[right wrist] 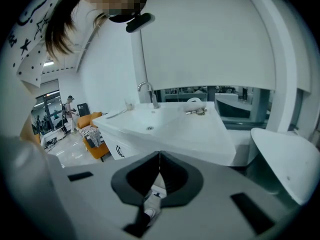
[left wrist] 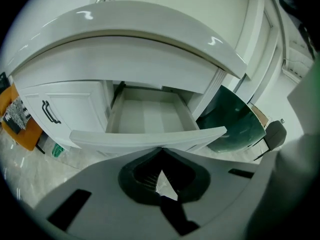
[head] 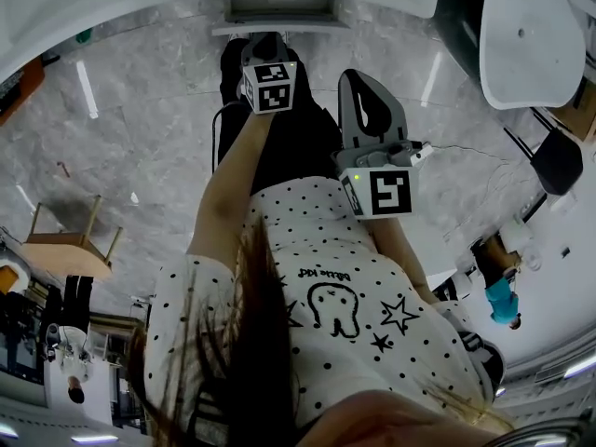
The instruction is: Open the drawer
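Drawer (left wrist: 150, 136) open, just ahead of L gripper (left wrist: 161, 150), jaws closed.

The drawer (left wrist: 147, 115) looks smooth and satin white, under a glossy white counter (left wrist: 150, 31) that catches highlights. The floor (head: 140, 128) is polished grey marble-look stone, the left tool (left wrist: 161, 151) matt grey plastic, the faucet (right wrist: 146, 91) shiny metal.
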The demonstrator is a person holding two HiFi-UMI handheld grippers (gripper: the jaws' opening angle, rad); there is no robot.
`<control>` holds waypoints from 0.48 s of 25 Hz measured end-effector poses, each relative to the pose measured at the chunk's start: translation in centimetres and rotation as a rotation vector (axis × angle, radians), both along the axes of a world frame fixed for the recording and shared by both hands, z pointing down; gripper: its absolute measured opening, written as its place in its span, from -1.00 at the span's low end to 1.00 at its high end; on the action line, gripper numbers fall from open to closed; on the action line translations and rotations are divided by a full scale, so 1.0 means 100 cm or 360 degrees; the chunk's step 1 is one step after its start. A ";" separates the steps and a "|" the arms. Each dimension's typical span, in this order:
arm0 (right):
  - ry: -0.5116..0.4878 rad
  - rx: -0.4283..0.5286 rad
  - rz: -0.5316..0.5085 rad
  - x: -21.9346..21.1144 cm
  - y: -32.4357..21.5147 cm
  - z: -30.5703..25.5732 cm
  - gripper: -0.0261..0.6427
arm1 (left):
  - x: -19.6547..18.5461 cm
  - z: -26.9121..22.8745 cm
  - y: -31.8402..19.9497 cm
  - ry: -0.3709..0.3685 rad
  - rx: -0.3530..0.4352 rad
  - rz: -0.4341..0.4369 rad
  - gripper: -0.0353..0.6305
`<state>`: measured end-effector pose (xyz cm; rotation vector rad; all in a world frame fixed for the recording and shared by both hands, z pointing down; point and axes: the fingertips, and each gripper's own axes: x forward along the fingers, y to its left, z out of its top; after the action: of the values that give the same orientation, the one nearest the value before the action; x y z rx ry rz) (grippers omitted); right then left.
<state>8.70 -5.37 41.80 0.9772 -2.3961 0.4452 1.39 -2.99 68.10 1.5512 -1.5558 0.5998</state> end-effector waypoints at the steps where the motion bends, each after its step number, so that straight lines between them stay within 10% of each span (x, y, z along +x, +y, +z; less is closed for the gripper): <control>1: -0.0001 0.0006 0.0001 0.001 0.000 -0.002 -0.88 | 0.000 -0.004 0.000 0.0002 0.0003 0.0002 -0.88; 12: 0.0048 0.0074 0.0006 0.009 0.004 -0.015 -0.88 | -0.011 -0.030 -0.010 -0.0044 0.0066 0.0028 -0.88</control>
<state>9.57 -4.93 40.33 1.0018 -2.3877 0.3747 0.24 -3.95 65.09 1.5952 -1.5856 0.6045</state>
